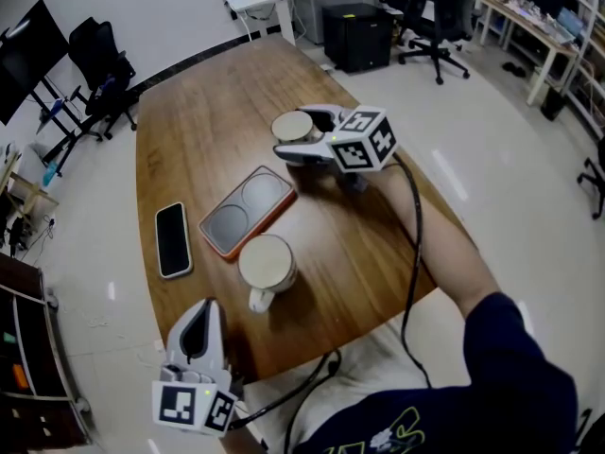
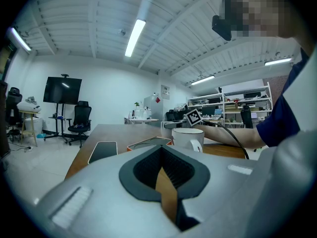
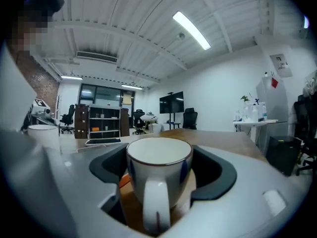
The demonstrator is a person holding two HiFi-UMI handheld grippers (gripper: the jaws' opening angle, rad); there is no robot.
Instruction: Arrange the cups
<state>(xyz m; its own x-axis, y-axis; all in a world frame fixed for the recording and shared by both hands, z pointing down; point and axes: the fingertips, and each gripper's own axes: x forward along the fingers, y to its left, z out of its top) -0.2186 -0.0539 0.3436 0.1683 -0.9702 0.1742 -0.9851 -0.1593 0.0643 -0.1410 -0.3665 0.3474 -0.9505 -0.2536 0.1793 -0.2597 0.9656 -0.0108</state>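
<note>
Two cups are set on the wooden table [image 1: 198,121]. The far cup [image 1: 291,125] is stood upright toward the far right of the tabletop, between the jaws of the right gripper [image 1: 299,132], which are spread to either side of it. In the right gripper view a gap is seen between each dark pad and the cup's wall, and the handle is turned toward the camera. The near cup [image 1: 267,263] is placed upright close to the near edge, its handle pointed toward the person, well apart from the far cup. Between the two cups a tray [image 1: 248,210] with an orange rim and two round hollows is laid flat, just beside the near cup. A dark phone [image 1: 173,239] is laid flat to the left of the tray. The left gripper [image 1: 206,306] is held at the table's near left edge, its jaws pressed together with nothing between them.
</note>
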